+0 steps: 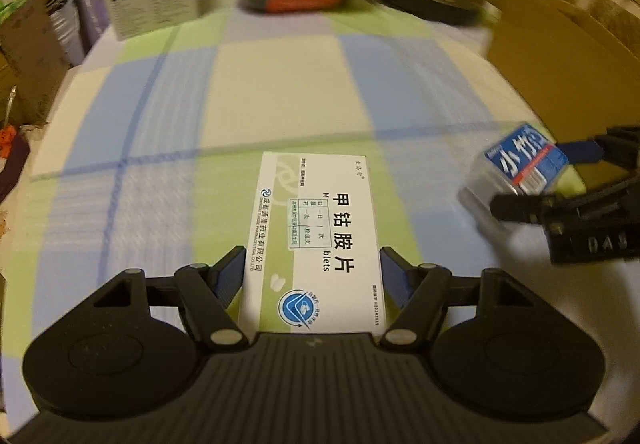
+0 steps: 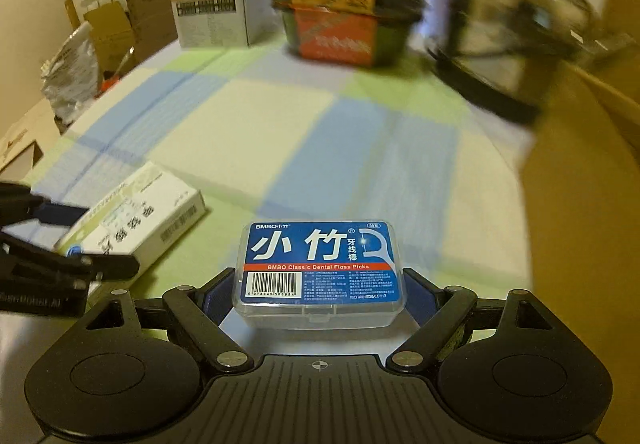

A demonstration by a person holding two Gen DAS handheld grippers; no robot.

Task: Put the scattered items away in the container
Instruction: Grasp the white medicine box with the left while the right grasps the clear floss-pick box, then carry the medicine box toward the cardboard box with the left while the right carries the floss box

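Grippers both loaded over the checked cloth

Left gripper is clamped on the medicine box, right gripper is clamped on the floss pick case.

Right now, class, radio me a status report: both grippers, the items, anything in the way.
Left gripper shut on white-and-green cardboard medicine box. Right gripper shut on clear plastic floss-pick box with blue label. Brown cardboard container wall at right; checked tablecloth ahead clear.
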